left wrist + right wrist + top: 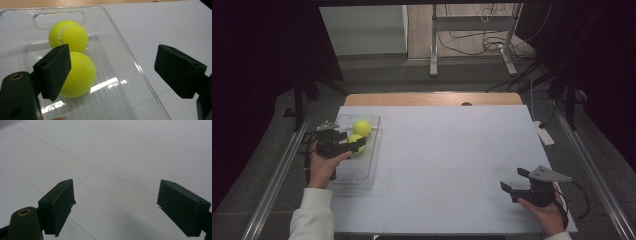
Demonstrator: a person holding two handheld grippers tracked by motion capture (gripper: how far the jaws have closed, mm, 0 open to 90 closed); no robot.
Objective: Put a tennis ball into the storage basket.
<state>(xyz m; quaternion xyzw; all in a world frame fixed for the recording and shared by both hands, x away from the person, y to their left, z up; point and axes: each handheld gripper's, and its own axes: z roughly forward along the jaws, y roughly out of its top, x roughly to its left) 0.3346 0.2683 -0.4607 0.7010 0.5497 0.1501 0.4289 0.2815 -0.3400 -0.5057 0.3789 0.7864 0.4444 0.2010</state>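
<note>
My left gripper hangs over the clear tray with its jaws spread wide and nothing pinched between them. The nearer tennis ball sits just past my left-hand jaw, partly hidden behind it; I cannot tell whether the pad brushes the felt. Right behind it, touching or nearly so, lies the farther tennis ball, close to the tray's handle cutout. Both rest on the tray floor. From above, the left gripper is at the tray's inner long wall.

My right gripper is also wide open and empty, with bare white table ahead of it. In the high view that right gripper sits well apart from the tray, at the opposite near corner of the table.

What worries me: the tray is light and slick, so a jaw catching its wall as I pull away could drag or tip it. The balls are round and loose; a nudge from the left-hand jaw would send the nearer one rolling into the other.

Count: two tennis balls, one tray, two grippers.
</note>
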